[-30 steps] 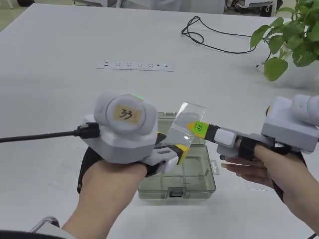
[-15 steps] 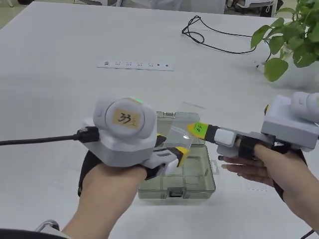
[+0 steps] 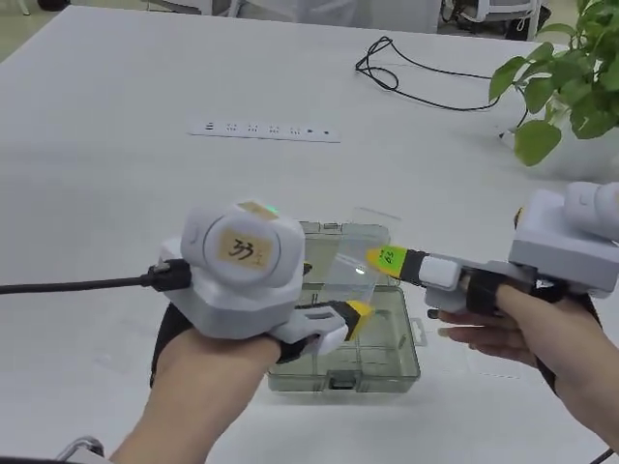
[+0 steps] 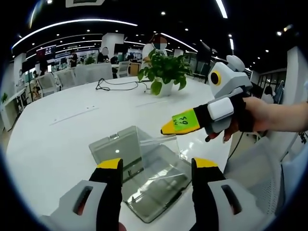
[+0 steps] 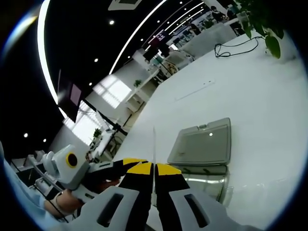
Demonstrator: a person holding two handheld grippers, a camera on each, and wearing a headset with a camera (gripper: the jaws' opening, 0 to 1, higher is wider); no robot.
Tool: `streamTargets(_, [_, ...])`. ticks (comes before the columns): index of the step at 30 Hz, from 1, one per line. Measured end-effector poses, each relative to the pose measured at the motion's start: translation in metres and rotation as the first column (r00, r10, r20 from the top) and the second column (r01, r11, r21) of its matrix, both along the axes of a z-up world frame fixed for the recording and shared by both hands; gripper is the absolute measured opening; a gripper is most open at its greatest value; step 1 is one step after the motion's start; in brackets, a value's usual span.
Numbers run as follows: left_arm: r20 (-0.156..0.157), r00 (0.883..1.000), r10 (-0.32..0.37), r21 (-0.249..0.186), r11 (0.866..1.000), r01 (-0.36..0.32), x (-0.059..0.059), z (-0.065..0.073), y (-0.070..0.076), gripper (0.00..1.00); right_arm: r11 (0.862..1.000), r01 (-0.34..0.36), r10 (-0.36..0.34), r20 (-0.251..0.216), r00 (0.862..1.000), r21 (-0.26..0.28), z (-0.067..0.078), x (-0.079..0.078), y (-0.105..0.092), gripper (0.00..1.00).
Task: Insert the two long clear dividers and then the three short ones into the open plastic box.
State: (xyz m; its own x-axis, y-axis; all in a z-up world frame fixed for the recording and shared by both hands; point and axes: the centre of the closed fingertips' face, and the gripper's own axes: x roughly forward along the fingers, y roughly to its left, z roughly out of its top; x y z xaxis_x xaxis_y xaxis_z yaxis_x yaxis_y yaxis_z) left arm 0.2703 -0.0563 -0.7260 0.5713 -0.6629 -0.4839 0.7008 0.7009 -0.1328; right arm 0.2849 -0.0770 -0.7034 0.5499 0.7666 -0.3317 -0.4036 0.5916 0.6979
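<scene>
White left gripper [image 4: 156, 163], yellow-tipped jaws

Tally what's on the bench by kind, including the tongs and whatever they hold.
Tongs: 2 (left tongs, right tongs)
Plastic box: 1
Clear divider, held in the right tongs: 1
Power strip: 1
Loose black cable: 1
Potted plant: 1
Total: 7

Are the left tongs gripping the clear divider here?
No: the left tongs stand open by the box, while the right tongs pinch the divider.
</scene>
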Motion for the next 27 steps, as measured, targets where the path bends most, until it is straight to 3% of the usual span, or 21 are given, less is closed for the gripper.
streamTargets(7, [0.015, 1.000, -0.025, 0.024, 0.999, 0.024, -0.001, -0.004, 0.007, 0.84, 1.000, -0.007, 0.007, -0.014, 1.000, -0.008, -0.002, -0.001, 0.000, 0.02])
streamTargets(11, [0.005, 1.000, -0.030, 0.033, 0.999, 0.030, -0.002, -0.010, 0.013, 0.99, 1.000, -0.012, 0.012, -0.031, 0.999, -0.015, -0.004, -0.002, 0.000, 0.02])
streamTargets(22, [-0.017, 1.000, 0.011, 0.059, 0.998, -0.010, -0.006, -0.024, 0.039, 1.00, 0.997, -0.031, 0.024, -0.089, 0.996, -0.077, -0.012, 0.002, -0.007, 0.02])
streamTargets(27, [0.003, 1.000, 0.009, 0.086, 0.996, -0.010, -0.009, -0.030, 0.053, 1.00, 0.989, -0.054, 0.034, -0.146, 0.989, -0.140, -0.019, 0.002, -0.012, 0.02])
